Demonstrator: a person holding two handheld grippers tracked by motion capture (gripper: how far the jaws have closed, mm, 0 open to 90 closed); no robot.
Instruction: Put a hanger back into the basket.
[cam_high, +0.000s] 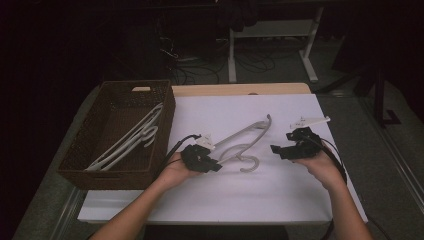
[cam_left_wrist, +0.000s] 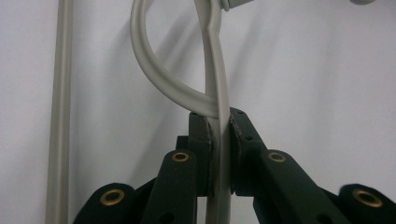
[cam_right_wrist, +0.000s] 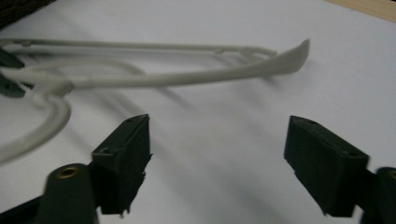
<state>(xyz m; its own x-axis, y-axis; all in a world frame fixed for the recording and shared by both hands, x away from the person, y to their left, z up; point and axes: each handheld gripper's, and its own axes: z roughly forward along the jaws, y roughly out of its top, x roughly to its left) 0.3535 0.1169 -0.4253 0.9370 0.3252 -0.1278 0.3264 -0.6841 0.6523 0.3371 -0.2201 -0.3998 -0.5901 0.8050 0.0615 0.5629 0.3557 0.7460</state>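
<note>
Hanger (cam_high: 245, 142) of pale plastic, pinched at one end and ready to go to the basket

Nearest, the left gripper (cam_high: 201, 159) has its jaws pressed together on the hanger's thin flat arm, just where the curved inner bar joins it (cam_left_wrist: 219, 116). To its right the right gripper (cam_high: 295, 148) hovers free, jaws spread wide above the white table (cam_high: 300, 200). The hanger lies mid-table, its hook toward the person and its far tip (cam_right_wrist: 299, 51) reaching away. It looks light and stiff but smooth, so it may swivel in a one-ended pinch; a hold nearer the hook would balance better. Far left, the wicker basket (cam_high: 165, 107) already holds other hangers (cam_high: 132, 137).
</note>
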